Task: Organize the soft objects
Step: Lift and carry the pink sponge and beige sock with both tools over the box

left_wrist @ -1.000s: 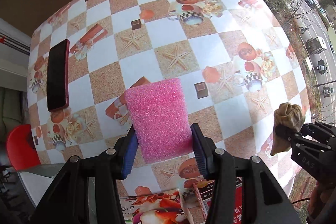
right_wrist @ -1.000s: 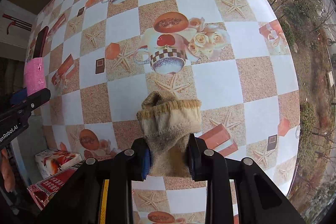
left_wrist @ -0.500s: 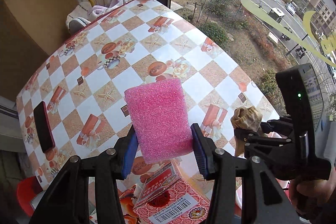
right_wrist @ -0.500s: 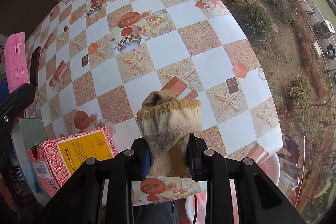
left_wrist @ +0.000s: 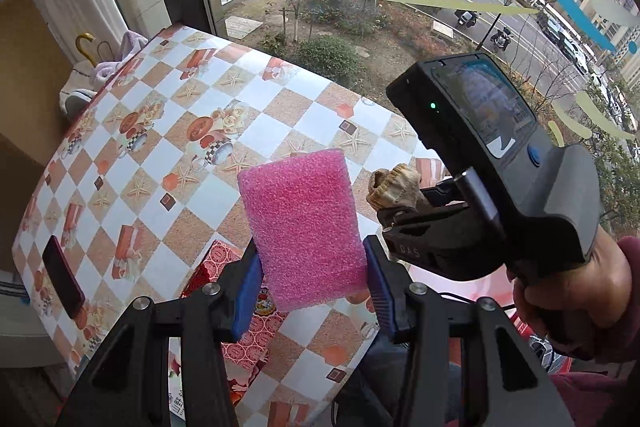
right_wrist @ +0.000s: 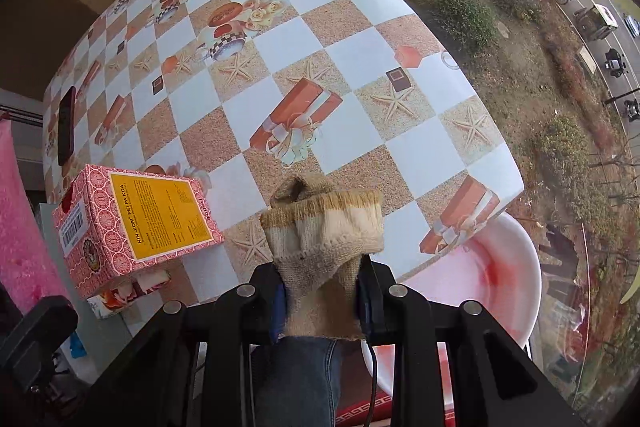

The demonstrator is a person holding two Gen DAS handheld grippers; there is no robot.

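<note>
Beyond the window we see a street, parked cars and trees; below it lies the bench point(left_wrist: 280, 115) in its checkered oilcloth of starfish, teacups and gift boxes. From the left wrist, our left hand-held gripper point(left_wrist: 312, 291) is clamped on a pink sponge point(left_wrist: 302, 227), held above the bench's near edge. A red box point(left_wrist: 240, 307) sits right under it, a dark phone point(left_wrist: 64, 277) lies far left, and towels point(left_wrist: 116, 55) are piled past the far corner. Our right hand point(left_wrist: 576, 307) holds the other tool close on the right, marked "DAS".

From the right wrist, the right hand-held gripper point(right_wrist: 320, 301) is pinched tight on a beige sock point(right_wrist: 322, 239) over the bench edge. The box to the left reads "NIN JIOM PEI PA KOA". A white basin point(right_wrist: 504, 267) with a red-stained inside sits below the bench on the right.
</note>
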